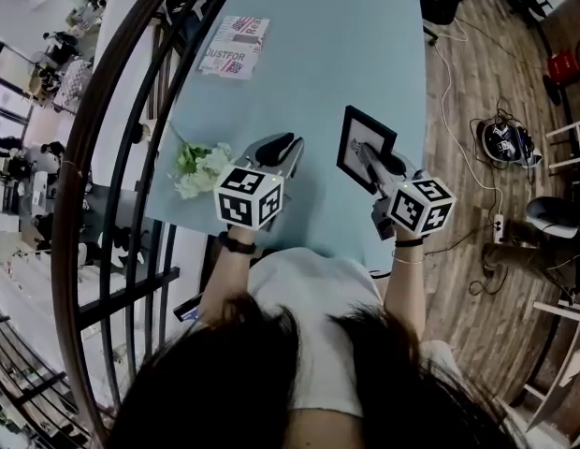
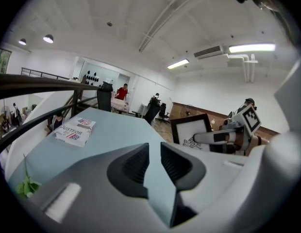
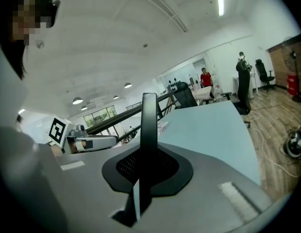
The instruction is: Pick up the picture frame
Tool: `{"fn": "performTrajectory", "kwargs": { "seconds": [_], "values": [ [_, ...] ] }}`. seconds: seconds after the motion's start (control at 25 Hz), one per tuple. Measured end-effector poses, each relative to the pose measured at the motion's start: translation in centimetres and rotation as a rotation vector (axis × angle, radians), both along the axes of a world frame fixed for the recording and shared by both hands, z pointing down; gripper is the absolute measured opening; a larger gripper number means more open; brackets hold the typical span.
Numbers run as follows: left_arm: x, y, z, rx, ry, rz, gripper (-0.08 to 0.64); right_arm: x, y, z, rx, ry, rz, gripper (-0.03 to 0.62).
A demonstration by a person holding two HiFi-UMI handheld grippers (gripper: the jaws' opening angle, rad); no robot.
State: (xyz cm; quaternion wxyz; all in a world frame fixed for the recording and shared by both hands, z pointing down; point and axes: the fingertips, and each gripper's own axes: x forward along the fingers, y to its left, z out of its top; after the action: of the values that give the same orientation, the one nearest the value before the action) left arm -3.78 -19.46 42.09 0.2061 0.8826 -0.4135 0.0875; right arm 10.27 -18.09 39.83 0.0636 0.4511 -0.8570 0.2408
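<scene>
Between the clamped jaws of the right gripper [image 3: 146, 155] stood the picture frame [image 3: 149, 114]; the left gripper [image 2: 154, 162] held its jaws apart, empty.

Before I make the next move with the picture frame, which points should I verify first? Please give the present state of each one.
1. Right gripper shut on the picture frame: ok.
2. Left gripper open, nothing between its jaws: ok.
3. Flowers and booklet lie apart from the frame: ok.
4. Frame's lower edge clear of the table: cannot tell, since the left gripper's body hides it.
5. The two grippers are apart from each other: ok.
</scene>
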Motion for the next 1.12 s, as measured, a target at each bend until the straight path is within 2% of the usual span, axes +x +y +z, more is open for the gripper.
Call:
{"fn": "performTrajectory", "kwargs": {
  "seconds": [0.2, 0.48, 0.76, 1.12],
  "values": [
    [-0.1, -0.4, -1.8, 0.112, -0.058, 0.003, 0.127, 1.2, -0.2, -1.1, 0.087, 0.118, 0.062, 0.014],
    [-0.7, -0.6, -3.8, 0.218, -0.065, -0.026, 0.092, 2.2, -0.5, -2.1, 0.178, 0.255, 0.12, 0.014],
    [-1.8, -0.8, -5.0, 0.292, -0.099, -0.074, 0.058, 2.2, -0.5, -3.4, 0.266, 0.303, 0.149, 0.014],
    [-2.5, -0.6, -4.2, 0.315, -0.124, -0.11, 0.058, 1.7, -0.4, -3.2, 0.289, 0.291, 0.154, 0.014]
  ]
}}
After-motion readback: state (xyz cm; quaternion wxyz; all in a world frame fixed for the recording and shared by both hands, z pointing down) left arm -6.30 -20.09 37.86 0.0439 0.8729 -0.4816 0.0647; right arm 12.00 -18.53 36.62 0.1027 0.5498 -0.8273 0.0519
